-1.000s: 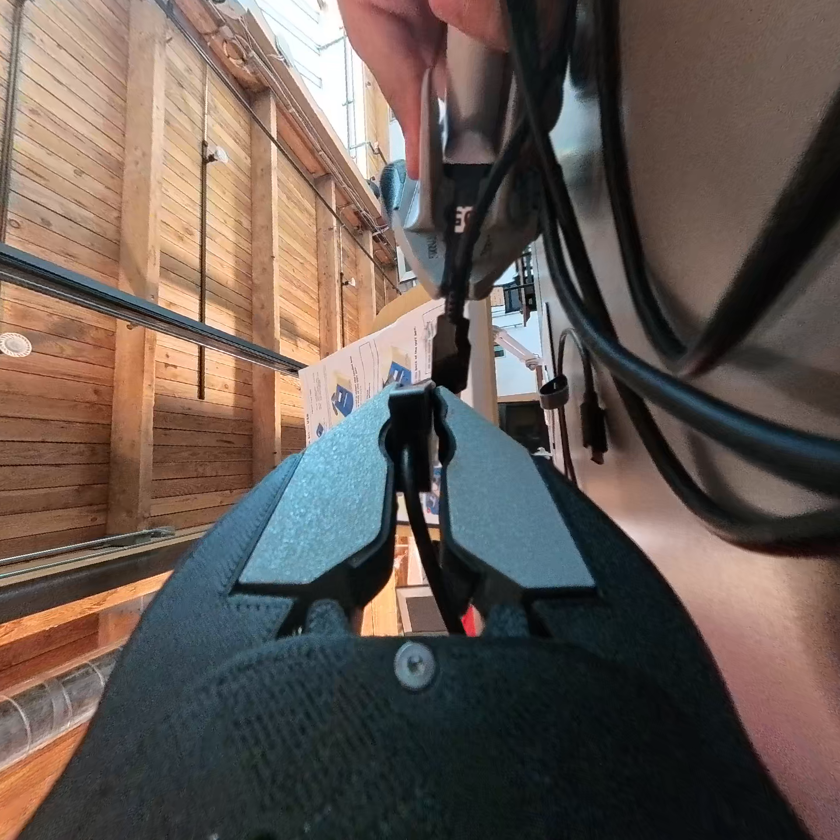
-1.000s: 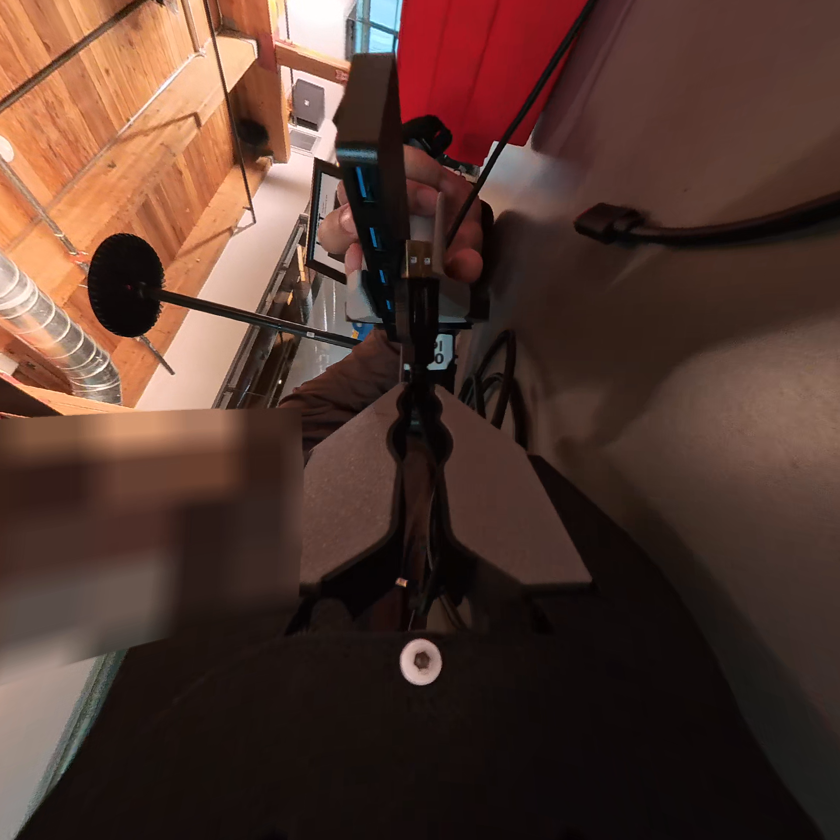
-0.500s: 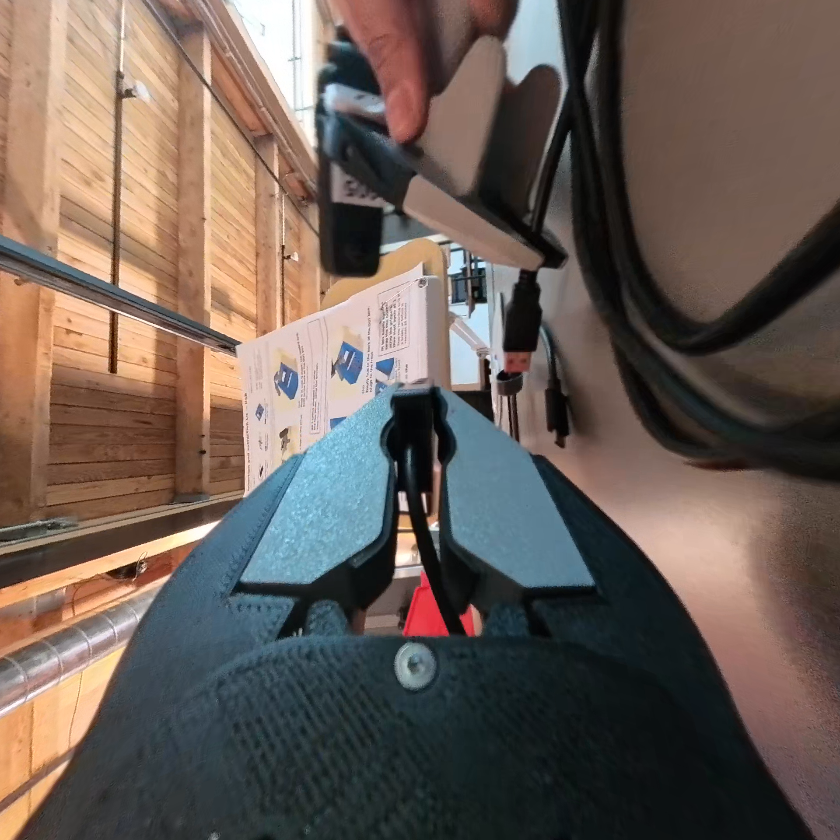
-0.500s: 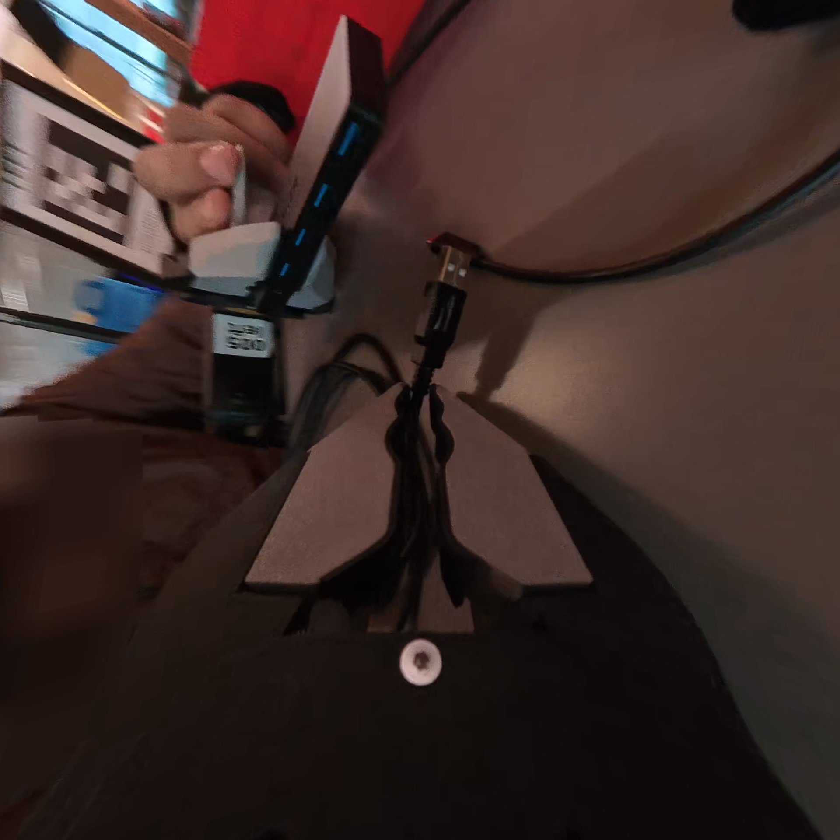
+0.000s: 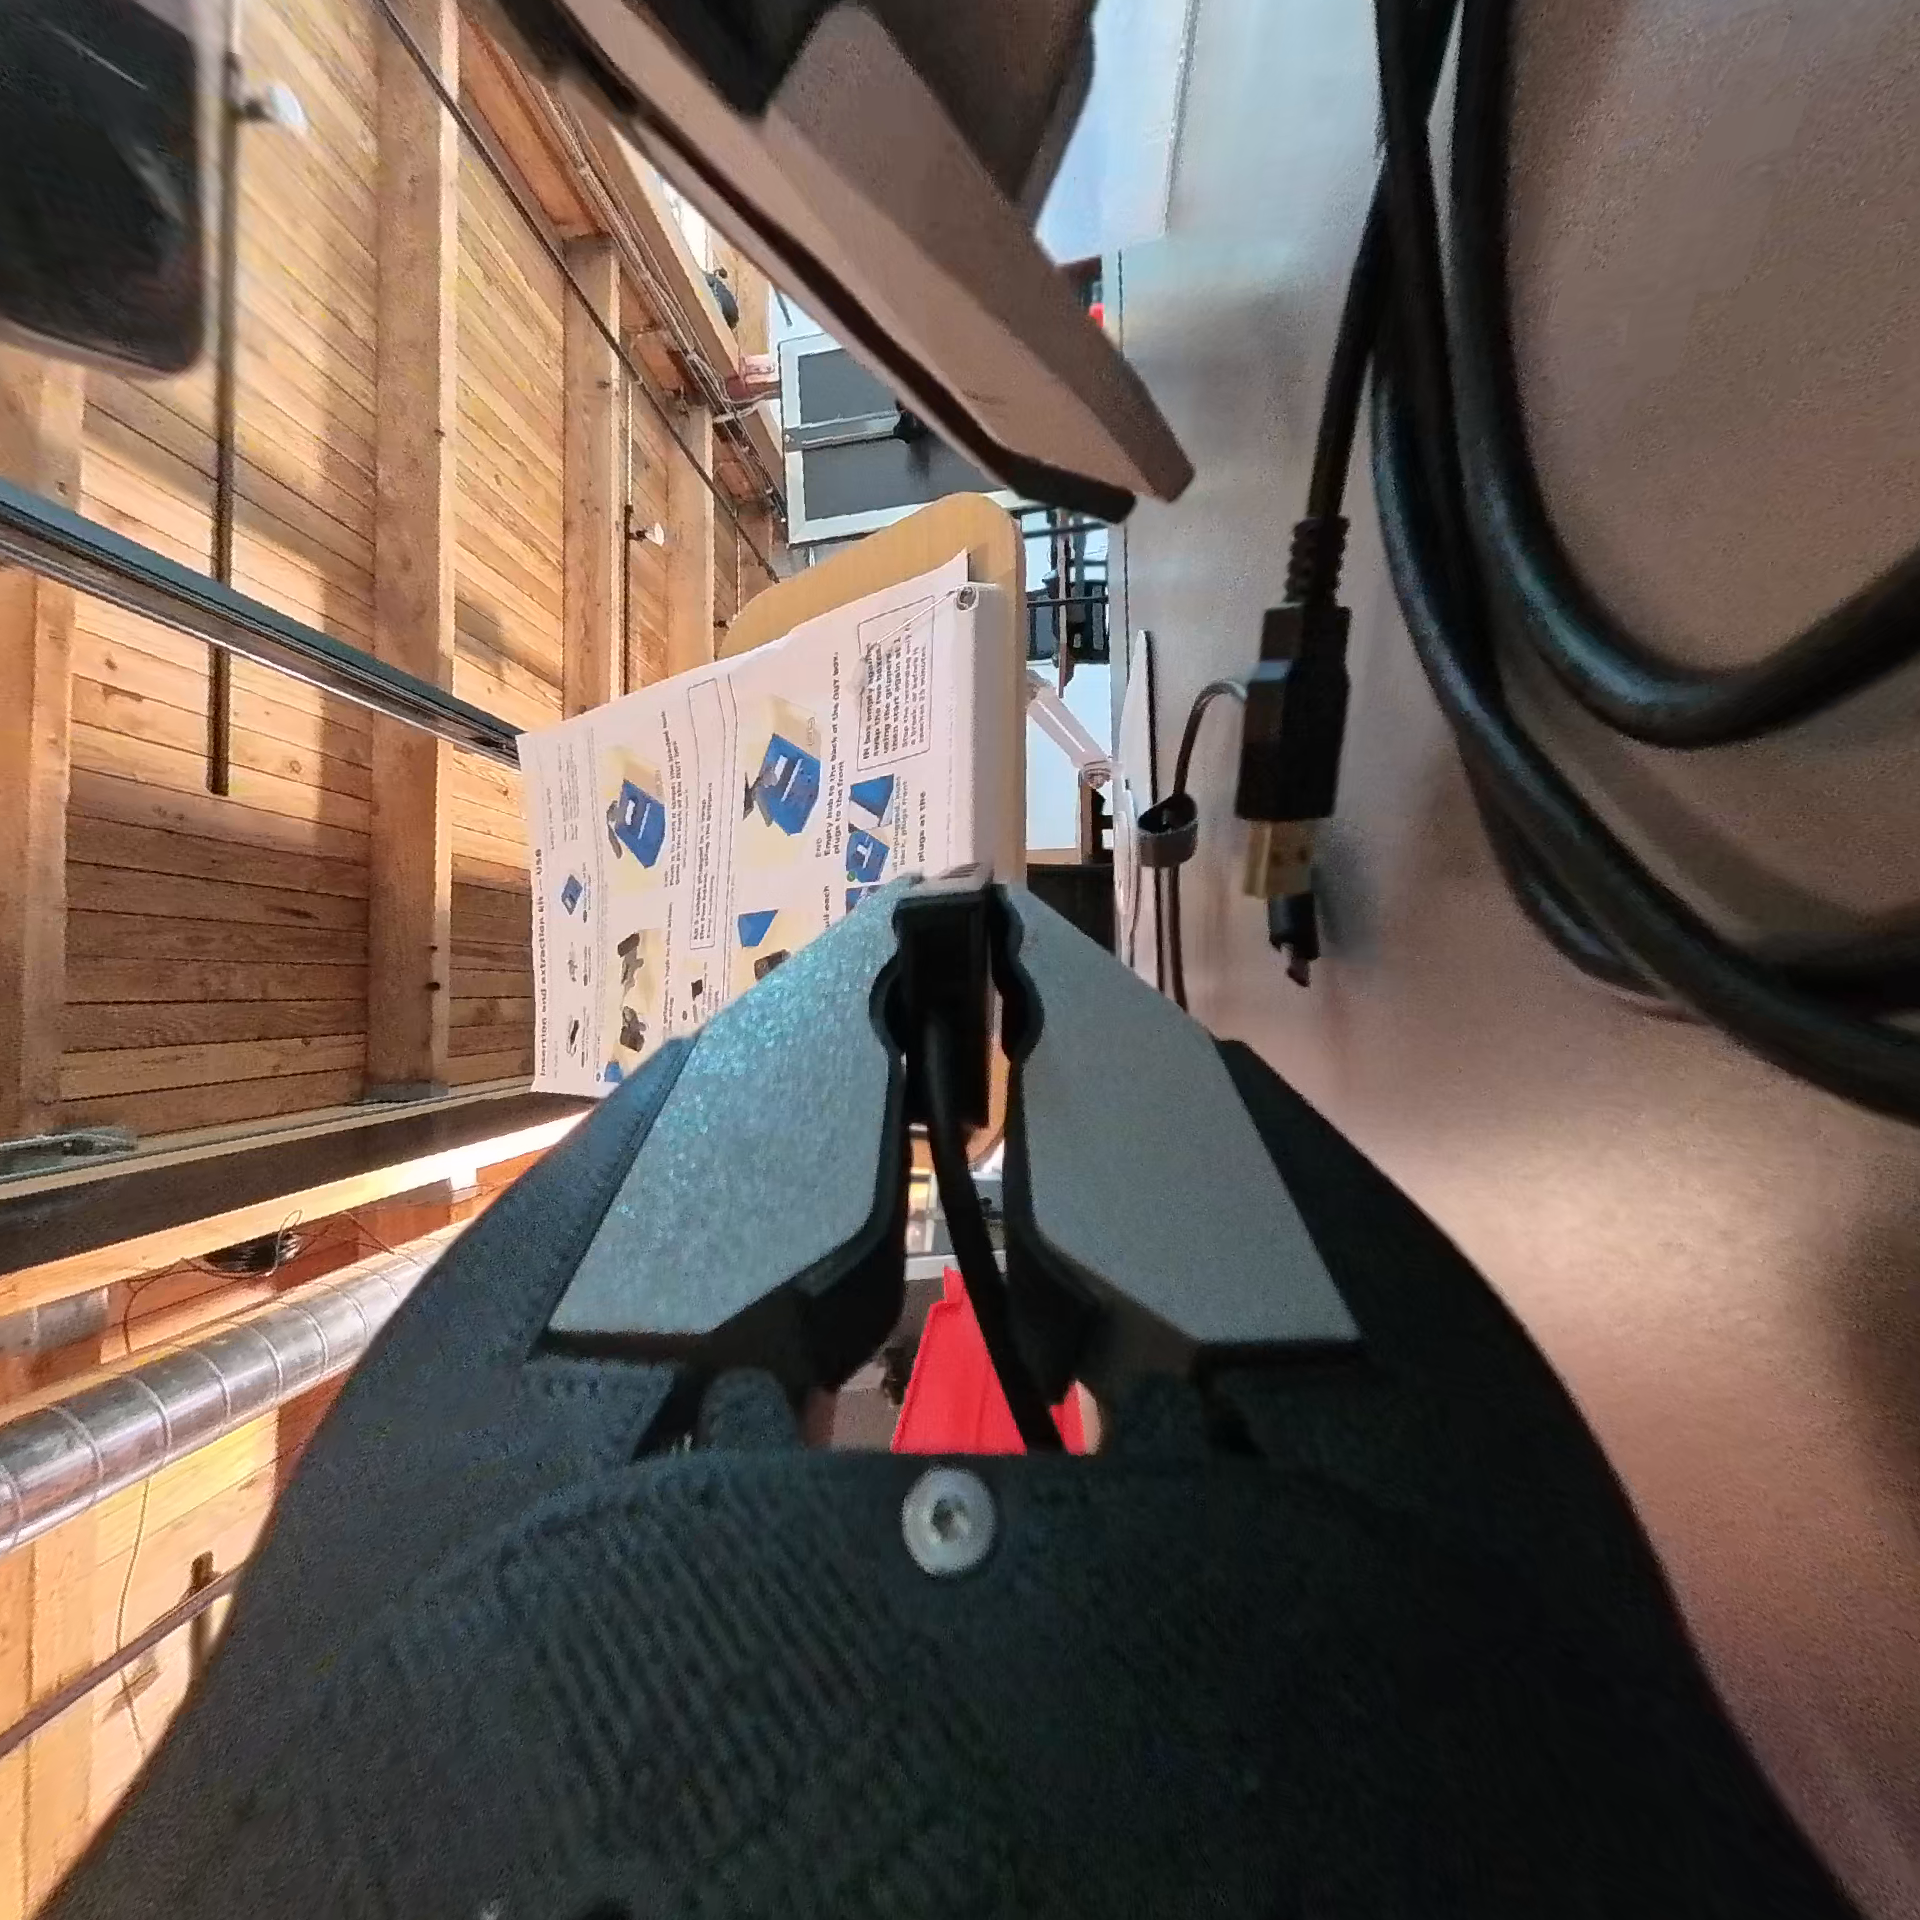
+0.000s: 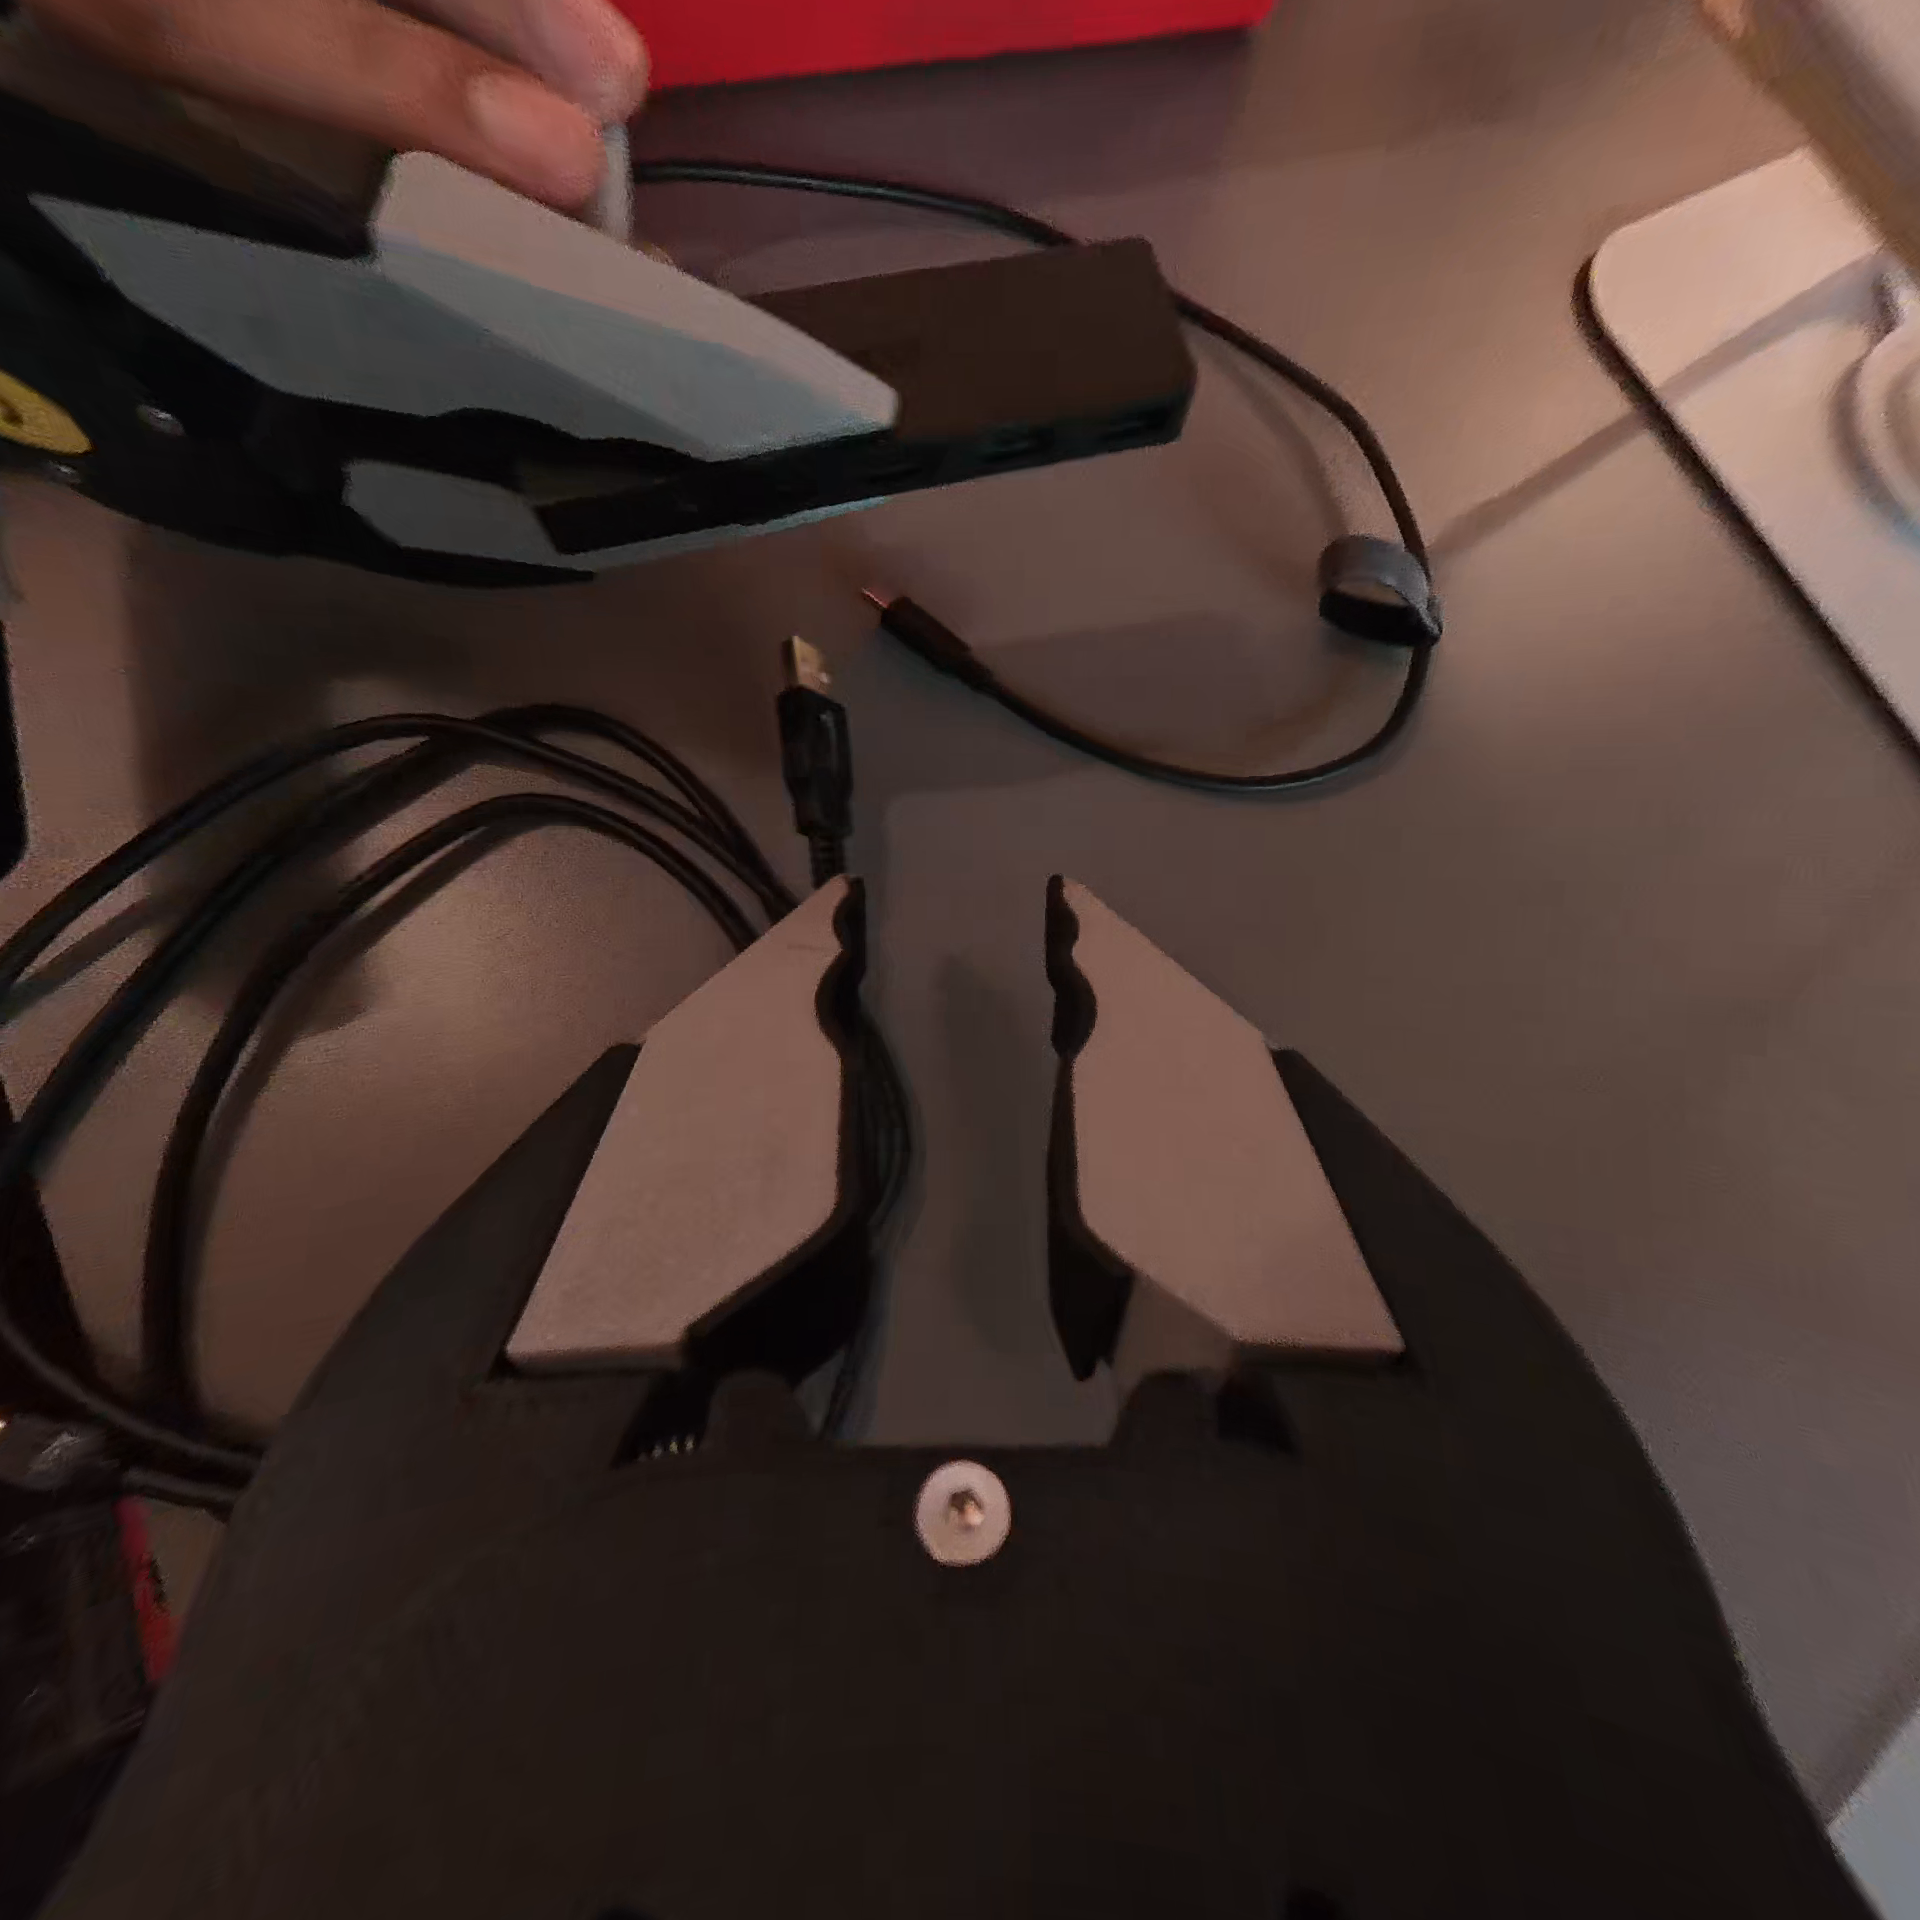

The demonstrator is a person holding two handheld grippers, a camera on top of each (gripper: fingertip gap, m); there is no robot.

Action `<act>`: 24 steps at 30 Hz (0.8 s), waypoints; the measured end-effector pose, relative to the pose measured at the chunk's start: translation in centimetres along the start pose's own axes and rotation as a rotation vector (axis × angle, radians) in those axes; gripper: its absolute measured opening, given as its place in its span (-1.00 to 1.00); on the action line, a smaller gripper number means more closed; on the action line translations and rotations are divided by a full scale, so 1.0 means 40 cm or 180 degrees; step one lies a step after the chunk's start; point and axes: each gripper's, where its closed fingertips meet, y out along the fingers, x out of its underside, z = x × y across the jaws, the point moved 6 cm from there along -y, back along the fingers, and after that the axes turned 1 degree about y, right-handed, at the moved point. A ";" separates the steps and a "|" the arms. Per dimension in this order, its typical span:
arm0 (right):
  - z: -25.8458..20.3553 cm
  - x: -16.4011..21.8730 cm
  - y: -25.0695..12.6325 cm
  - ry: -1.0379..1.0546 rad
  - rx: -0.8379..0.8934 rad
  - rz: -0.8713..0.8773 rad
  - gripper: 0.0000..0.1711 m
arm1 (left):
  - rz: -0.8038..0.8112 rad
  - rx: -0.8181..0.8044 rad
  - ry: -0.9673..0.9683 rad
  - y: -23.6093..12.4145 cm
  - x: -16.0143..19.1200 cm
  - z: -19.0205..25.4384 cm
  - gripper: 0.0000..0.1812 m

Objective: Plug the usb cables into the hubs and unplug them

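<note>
My left gripper [image 5: 940,909] is shut on one end of a flat black USB hub [image 5: 940,966], whose thin cable runs back between the fingers. In the right wrist view the hub [image 6: 997,332] sticks out of the left gripper's grey fingers [image 6: 623,332] at upper left, just above the table. My right gripper [image 6: 951,894] is open and empty. A black USB-A plug [image 6: 816,748] lies on the table just ahead of its left fingertip, unplugged. The same plug [image 5: 1288,748] shows in the left wrist view. The hub's own small plug [image 6: 904,618] lies beside it.
Loops of black cable [image 6: 364,831] lie on the grey table [image 6: 1507,987] at left. A white stand base [image 6: 1766,416] sits at right and a red box [image 6: 935,31] at the back. A printed sheet [image 5: 769,821] stands beyond the left gripper. A hand [image 6: 416,73] holds the left gripper. Some 7 cm of space lies between my two pairs of fingers. Between my right fingertips and the black USB-A plug [image 6: 816,748] there is roughly 4 cm.
The right gripper pulled the USB-A plug out of the hub, carried it down to the table and opened, leaving it there. The left gripper swung the hub down toward the table.
</note>
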 end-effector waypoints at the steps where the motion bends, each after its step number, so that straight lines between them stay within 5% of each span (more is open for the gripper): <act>1: -0.017 -0.004 -0.003 -0.0048 0.0057 0.0007 -0.61 | -0.0004 -0.0004 0.0001 -0.001 0.001 -0.001 -0.90; 10: -0.053 0.000 0.056 -0.0641 0.0728 -0.0370 -0.62 | -0.0047 -0.0124 -0.0141 -0.006 0.018 -0.020 -0.90; 14: -0.047 0.002 0.086 -0.0584 0.0583 -0.0409 -0.93 | -0.0037 -0.0080 -0.0157 -0.007 0.019 -0.017 -0.90; 24: 0.053 -0.037 -0.001 0.0893 -0.1536 0.0754 -0.94 | 0.0014 0.0086 -0.0771 -0.011 0.038 -0.039 -0.90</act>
